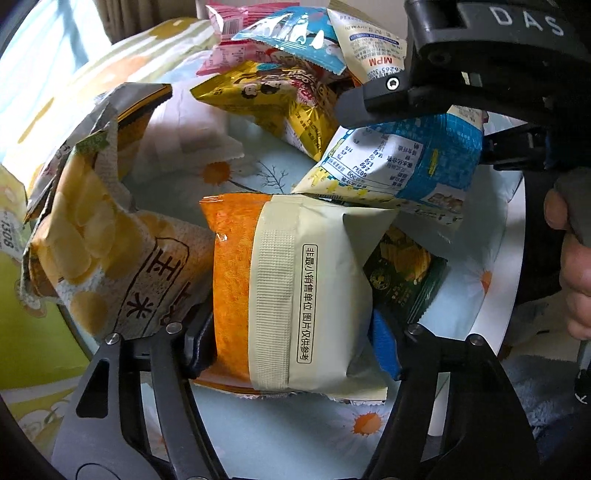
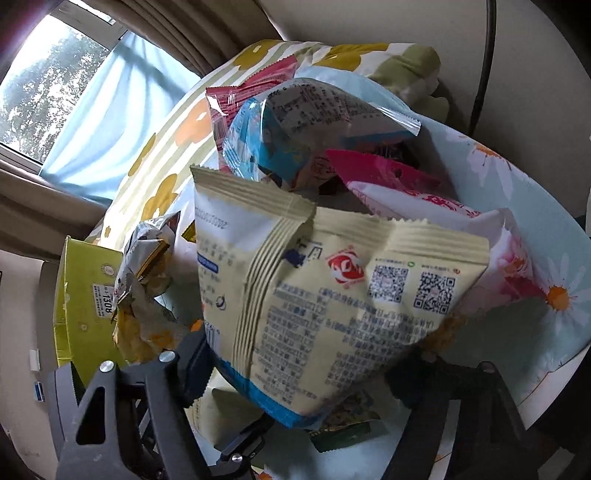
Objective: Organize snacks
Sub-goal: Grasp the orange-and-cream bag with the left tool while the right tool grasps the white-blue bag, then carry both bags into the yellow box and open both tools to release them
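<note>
My left gripper (image 1: 295,350) is shut on an orange and cream snack bag (image 1: 291,288), held upright between its two fingers above the round table. My right gripper (image 2: 295,373) is shut on a cream and blue snack bag (image 2: 332,302) with QR codes; in the left wrist view this gripper (image 1: 476,122) shows at top right, holding that bag (image 1: 399,162) above the pile. A yellow corn snack bag (image 1: 103,243) lies to the left. A gold bag (image 1: 273,99), a blue bag (image 1: 295,33) and pink bags (image 2: 406,192) are piled at the back.
The round table has a light blue daisy cloth (image 1: 266,435) and a white rim (image 1: 506,295). A dark green bag (image 1: 402,273) lies under the held bags. A yellow-green carton (image 2: 81,295) stands at the left edge. A floral cushion (image 2: 162,147) and window lie behind.
</note>
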